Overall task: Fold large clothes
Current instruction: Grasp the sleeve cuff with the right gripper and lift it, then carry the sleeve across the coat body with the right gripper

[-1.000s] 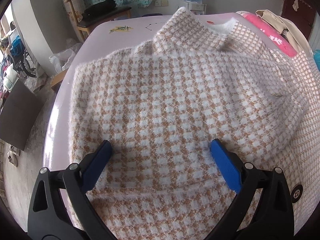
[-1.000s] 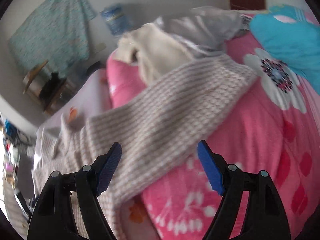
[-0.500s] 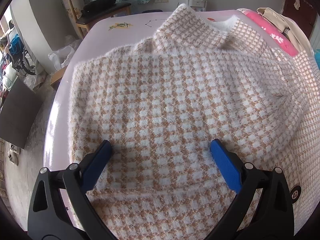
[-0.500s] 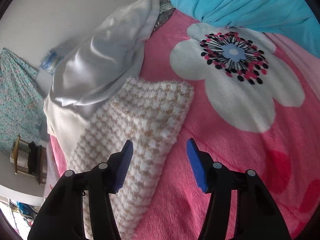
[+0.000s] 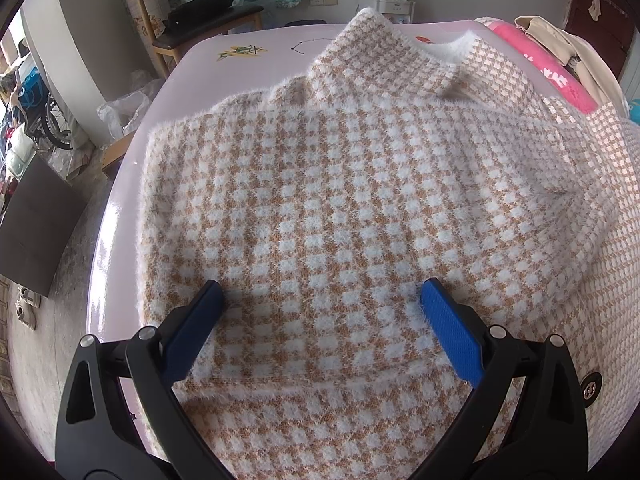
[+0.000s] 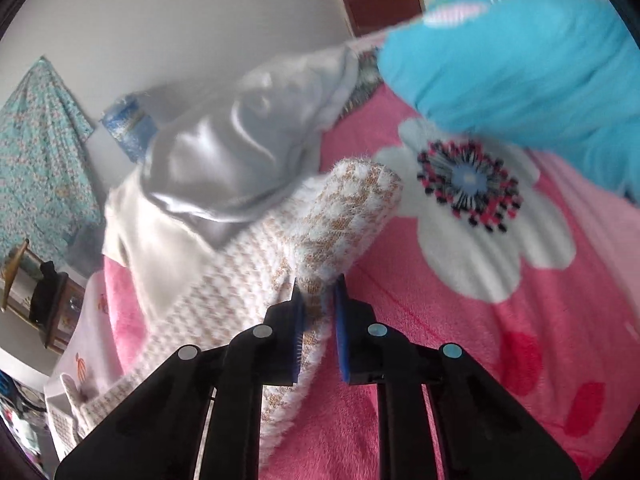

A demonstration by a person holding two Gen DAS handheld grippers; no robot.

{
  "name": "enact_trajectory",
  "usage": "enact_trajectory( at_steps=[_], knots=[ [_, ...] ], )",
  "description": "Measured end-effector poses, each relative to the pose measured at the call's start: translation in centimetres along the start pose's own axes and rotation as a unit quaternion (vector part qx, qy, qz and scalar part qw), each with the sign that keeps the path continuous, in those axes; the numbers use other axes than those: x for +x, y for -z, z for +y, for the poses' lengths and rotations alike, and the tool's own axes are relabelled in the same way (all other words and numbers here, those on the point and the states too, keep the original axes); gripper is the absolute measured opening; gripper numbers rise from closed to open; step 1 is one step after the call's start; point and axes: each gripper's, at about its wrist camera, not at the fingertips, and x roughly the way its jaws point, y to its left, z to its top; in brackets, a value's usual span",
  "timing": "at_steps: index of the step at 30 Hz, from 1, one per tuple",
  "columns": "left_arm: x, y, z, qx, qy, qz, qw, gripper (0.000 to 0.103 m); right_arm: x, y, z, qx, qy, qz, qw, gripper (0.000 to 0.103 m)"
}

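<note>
Right gripper (image 6: 318,300) clamped on the cuff of the sweater sleeve (image 6: 344,216), lifted off the pink blanket (image 6: 460,320); grip point partly hidden by fuzzy pile, scene blurred. Left gripper (image 5: 320,300) spread wide, pads resting on the checked sweater (image 5: 340,184) spread over the bed (image 5: 208,64). Sweater's right side cut off by the frame; bare sheet along the left and far edges.

Both tongs (image 5: 320,300) (image 6: 318,308): black arms, blue pads, silver screws.
</note>
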Motion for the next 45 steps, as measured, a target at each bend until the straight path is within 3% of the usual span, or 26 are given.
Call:
enact_trajectory(
  at_steps=[6, 13, 20, 30, 35, 37, 40, 42, 45],
  knots=[
    [-0.5, -0.4, 0.0, 0.005, -0.003, -0.01, 0.9999, 0.096, -7.6, -0.4, 4.6, -0.072, -0.018, -0.079, 0.994, 0.014],
    [-1.9, 0.5, 0.1, 0.005, -0.001, -0.034, 0.9994, 0.094, -14.6, 0.9, 12.6, -0.172, -0.035, -0.148, 0.973, 0.014],
    [-4.0, 2.3, 1.8, -0.019, 0.028, -0.029, 0.999, 0.06, -18.9, 3.3, 20.2, -0.234, -0.053, -0.176, 0.955, 0.014],
    [-8.1, 5.0, 5.8, -0.039, 0.072, -0.039, 0.9959, 0.026, -22.6, 9.9, 30.8, -0.329, -0.092, -0.185, 0.922, 0.014],
    [-9.7, 6.2, 7.8, -0.048, 0.077, -0.04, 0.9951, 0.022, -23.4, 15.6, 36.1, -0.382, -0.14, -0.152, 0.901, 0.014],
    [-10.1, 6.7, 8.4, -0.052, 0.082, -0.04, 0.9945, 0.022, -23.5, 18.5, 38.0, -0.405, -0.176, -0.117, 0.89, 0.015],
    [-10.0, 6.1, 9.5, -0.055, 0.086, -0.04, 0.994, 0.022, -22.8, 22.8, 39.6, -0.425, -0.29, -0.006, 0.857, 0.019],
    [-9.7, 5.6, 10.3, -0.056, 0.092, -0.036, 0.9936, 0.022, -21.6, 24.3, 39.5, -0.419, -0.341, 0.073, 0.838, 0.027],
    [-9.4, 5.1, 10.9, -0.062, 0.111, -0.032, 0.9914, 0.022, -19.0, 24.5, 37.6, -0.367, -0.386, 0.161, 0.831, 0.035]
  ],
)
